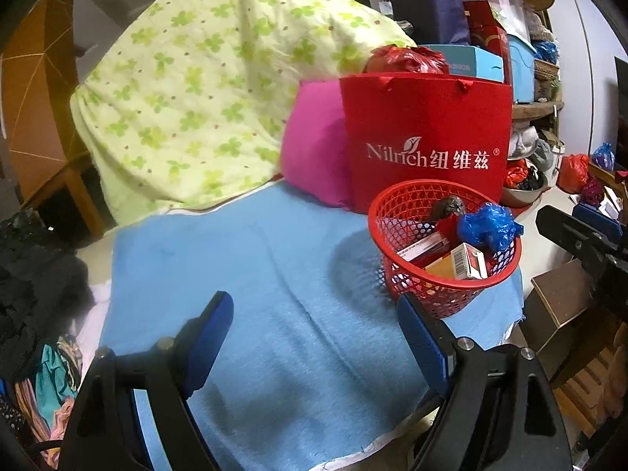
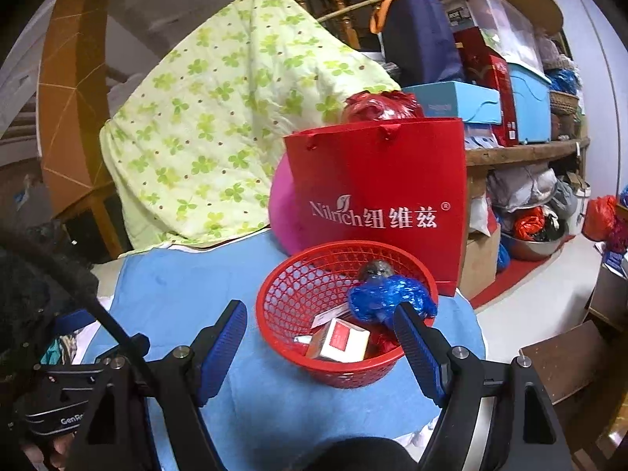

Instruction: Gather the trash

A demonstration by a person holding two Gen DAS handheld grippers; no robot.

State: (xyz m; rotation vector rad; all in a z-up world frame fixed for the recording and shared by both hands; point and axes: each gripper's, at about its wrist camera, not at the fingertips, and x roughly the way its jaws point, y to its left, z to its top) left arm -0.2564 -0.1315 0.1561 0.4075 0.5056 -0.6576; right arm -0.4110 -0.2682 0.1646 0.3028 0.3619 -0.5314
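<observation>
Both tongs, left gripper and right gripper, gape empty. Red basket, near the blue towel's right edge: light, flexible mesh, holding cartons and crumpled blue bag. You pinch its rim.

The blue towel lies bare left of the red mesh basket, giving open passage. The red paper bag and pink cushion block access behind the basket.
</observation>
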